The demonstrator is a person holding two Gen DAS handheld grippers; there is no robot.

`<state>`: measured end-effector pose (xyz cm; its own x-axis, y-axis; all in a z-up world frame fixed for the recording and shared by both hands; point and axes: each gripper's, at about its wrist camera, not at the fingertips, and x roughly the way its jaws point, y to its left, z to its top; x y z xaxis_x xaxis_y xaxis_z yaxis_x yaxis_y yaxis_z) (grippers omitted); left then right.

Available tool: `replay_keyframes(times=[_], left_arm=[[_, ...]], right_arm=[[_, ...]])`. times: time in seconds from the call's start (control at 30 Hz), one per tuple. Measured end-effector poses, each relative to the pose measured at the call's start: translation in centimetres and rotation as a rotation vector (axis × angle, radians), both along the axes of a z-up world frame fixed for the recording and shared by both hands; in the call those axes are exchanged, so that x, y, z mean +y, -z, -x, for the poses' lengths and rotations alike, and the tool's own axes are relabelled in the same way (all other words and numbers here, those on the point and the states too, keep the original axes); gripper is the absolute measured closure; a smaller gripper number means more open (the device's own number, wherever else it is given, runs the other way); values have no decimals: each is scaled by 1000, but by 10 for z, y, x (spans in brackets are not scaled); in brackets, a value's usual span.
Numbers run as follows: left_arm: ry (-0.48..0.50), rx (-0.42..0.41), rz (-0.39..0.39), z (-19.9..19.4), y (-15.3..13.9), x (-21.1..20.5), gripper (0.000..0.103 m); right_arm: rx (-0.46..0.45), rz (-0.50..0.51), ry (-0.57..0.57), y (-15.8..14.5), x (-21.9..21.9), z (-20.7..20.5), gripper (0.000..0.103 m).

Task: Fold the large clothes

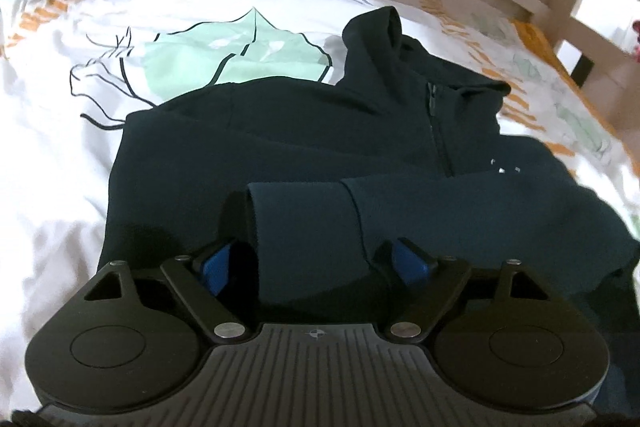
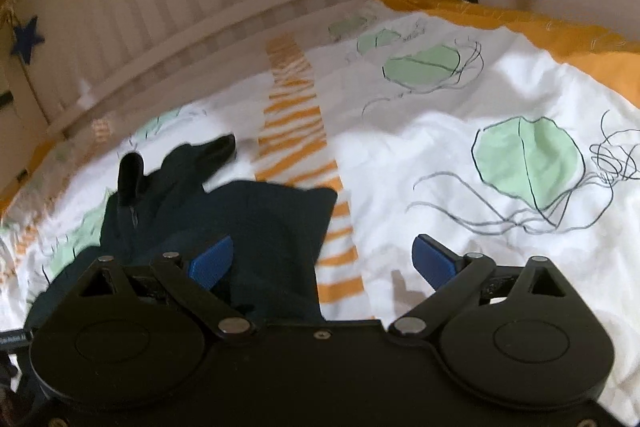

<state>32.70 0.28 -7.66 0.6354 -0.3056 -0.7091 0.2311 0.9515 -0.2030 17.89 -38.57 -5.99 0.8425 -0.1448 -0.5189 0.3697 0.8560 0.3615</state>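
Left wrist view: dark hoodie [image 1: 304, 131] flat on printed bedsheet [image 1: 52, 155], sleeve [image 1: 320, 211] folded across at 6 o'clock between left gripper [image 1: 318, 263] jaws, spread, not pinching; right gripper [image 2: 322, 259] jaws wide apart, empty, hoodie at its 9 o'clock.
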Motion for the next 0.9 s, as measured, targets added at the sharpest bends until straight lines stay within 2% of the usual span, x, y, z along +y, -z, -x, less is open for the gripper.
replay_keyframes(times=[0.1,0.13,0.2,0.23,0.27,0.37,0.47,0.63,0.8,0.9], left_arm=[[21,-1,0,0,0,-1,23],[32,-3,-1,0,-1,-2,28],[36,-8,5,-1,-2,-3,41],[34,-8,17,-2,-3,-2,53],[28,-7,32,-3,-3,0,59],[36,-11,82,-5,-6,4,81],[57,-47,38,-4,-12,-2,86],[93,-103,-32,-5,-22,-6,87],[100,-73,-53,-13,-16,3,86],[99,-34,-47,-17,-4,6,78]], right_arm=[[13,-7,7,3,-3,-4,5],[35,0,-2,6,-2,-7,5],[122,27,-44,16,3,-16,5],[178,46,-72,23,7,-21,5],[234,75,-101,30,13,-26,5],[286,205,-143,36,33,-28,5],[291,227,-153,35,37,-27,5],[285,201,-144,37,33,-24,3],[287,205,-144,39,32,-24,2],[287,209,-143,40,33,-25,1]])
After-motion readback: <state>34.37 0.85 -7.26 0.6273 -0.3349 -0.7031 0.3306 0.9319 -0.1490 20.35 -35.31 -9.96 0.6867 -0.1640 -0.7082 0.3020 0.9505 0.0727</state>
